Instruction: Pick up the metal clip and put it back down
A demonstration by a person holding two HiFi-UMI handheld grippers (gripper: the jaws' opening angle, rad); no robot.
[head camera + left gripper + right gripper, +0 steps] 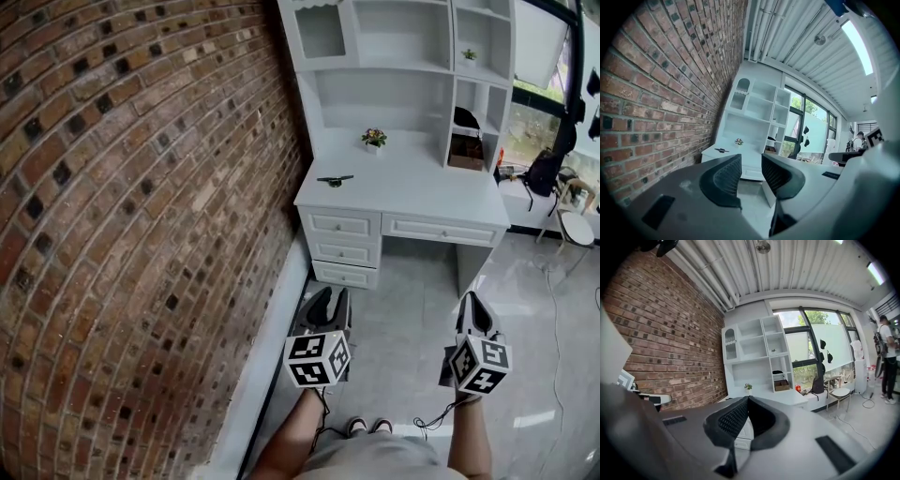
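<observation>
The metal clip (335, 179) is a small dark object lying on the left part of the white desk (412, 192), far ahead of both grippers. In the left gripper view the clip (722, 150) shows as a tiny dark shape on the desk top. My left gripper (330, 295) hangs low over the floor near the wall, its jaws open with nothing between them (751, 161). My right gripper (472, 298) hangs beside it to the right, its jaws shut on nothing (747, 399). Both are well short of the desk.
A brick wall (122, 216) runs along the left. The desk carries a shelf unit (403, 56) and a small potted plant (374, 138). A chair (576, 227) and a dark bag (544, 173) stand at the right. A cable (553, 309) lies on the floor. A person (886, 362) stands far right.
</observation>
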